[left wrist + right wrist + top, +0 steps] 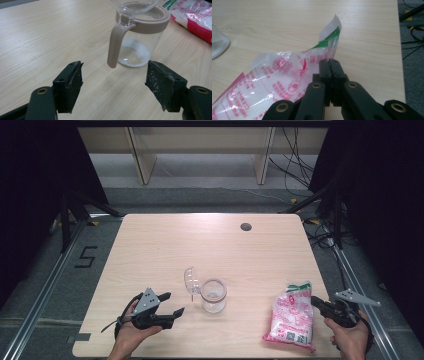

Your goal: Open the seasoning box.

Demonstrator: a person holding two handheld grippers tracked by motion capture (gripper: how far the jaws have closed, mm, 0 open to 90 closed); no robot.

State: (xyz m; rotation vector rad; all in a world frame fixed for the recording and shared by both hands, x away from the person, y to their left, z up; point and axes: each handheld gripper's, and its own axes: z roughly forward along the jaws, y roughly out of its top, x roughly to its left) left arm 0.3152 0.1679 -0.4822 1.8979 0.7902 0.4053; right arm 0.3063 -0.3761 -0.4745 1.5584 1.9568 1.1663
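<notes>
The right gripper [329, 62], jaws pressed together, is pinching the pink bag [292, 316] lying at the table's right. The left gripper [113, 82] is waiting agape beside the open jar [138, 37]; steadying its handle first should prevent spills.

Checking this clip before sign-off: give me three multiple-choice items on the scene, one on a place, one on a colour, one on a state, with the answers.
1. Where does the pink-printed bag lie on the table in the high view?
A. far left corner
B. near right, by the right gripper
C. at the far edge

2. What colour are the jar's rim and handle?
A. beige
B. blue
C. black

3. How do the left gripper's jaws stand?
A. shut on the jar handle
B. shut on nothing
C. open, nothing between them

Answers:
1 B, the bag lies beside the right hand.
2 A, the left gripper view shows a beige rim and handle.
3 C, bare table shows between the jaws.
</notes>
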